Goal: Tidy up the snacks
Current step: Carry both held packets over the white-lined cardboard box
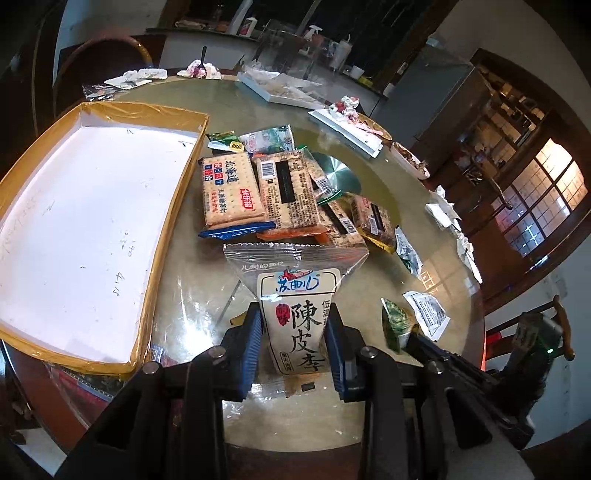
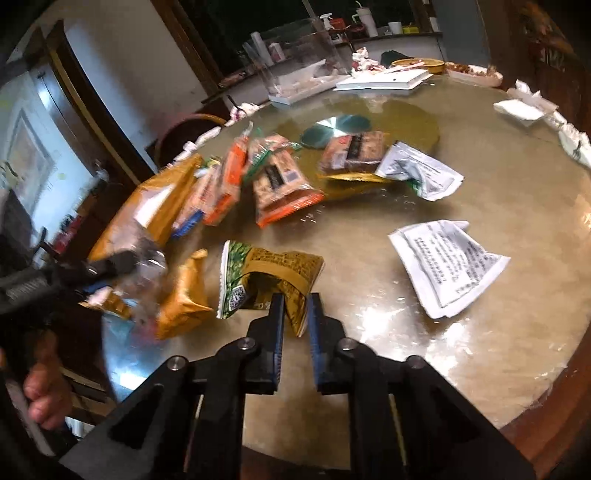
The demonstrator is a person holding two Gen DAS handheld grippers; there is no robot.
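My left gripper (image 1: 295,343) pinches the preserved-plum packet (image 1: 295,314) at lower centre; the right gripper (image 2: 297,314) has clamped the green-and-gold snack bag (image 2: 271,275). Slippery film could slide free before the gold-rimmed box (image 1: 177,206), left.

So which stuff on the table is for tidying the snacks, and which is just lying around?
For the job:
- plum packet in the left gripper
- green-gold packet in the right gripper
- cracker packs
- box lid

Just lying around:
- crumpled tissues
- dirty trays
- spray bottle
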